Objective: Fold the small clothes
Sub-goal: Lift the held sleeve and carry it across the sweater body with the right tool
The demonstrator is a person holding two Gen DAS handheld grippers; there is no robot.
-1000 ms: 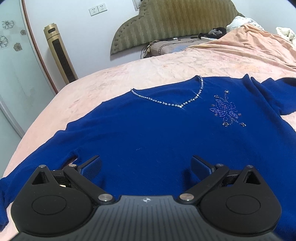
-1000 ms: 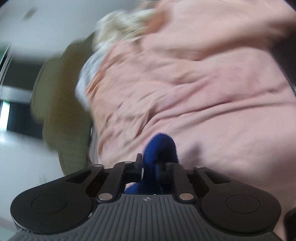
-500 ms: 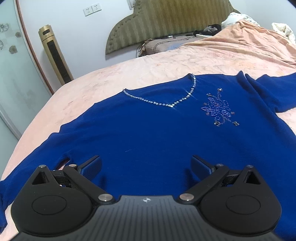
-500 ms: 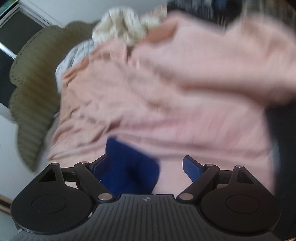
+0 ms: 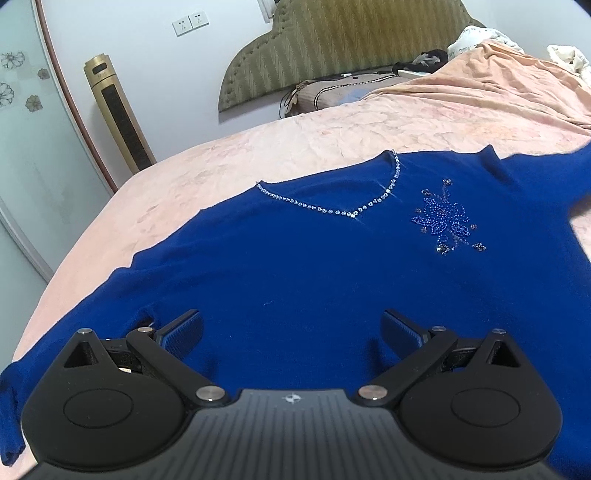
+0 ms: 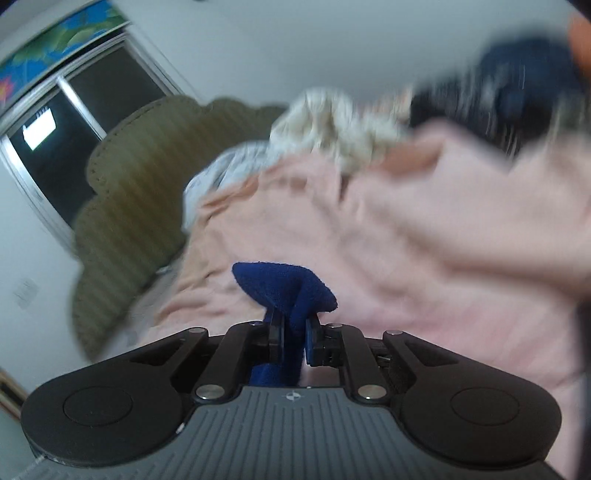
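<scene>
A blue sweater (image 5: 303, 266) is spread flat on a bed w/ pink cover (image 5: 314, 147); olive headboard (image 5: 332, 44), gold tower unit (image 5: 118, 118) and wall sockets (image 5: 190, 23) are seen behind. Left gripper (image 5: 291, 328) is held wide open above the hem, nothing gripped. Right gripper (image 6: 294, 332) has just been closing; fingers are clamped on a blue sleeve end (image 6: 288, 288). Right view is blurred; far sleeve is cut off at frame edge.

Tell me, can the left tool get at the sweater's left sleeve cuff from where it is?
Probably yes. The left tool is open over the blue sweater, and the sleeve cuff lies uncovered on the pink bedspread, nothing between.
</scene>
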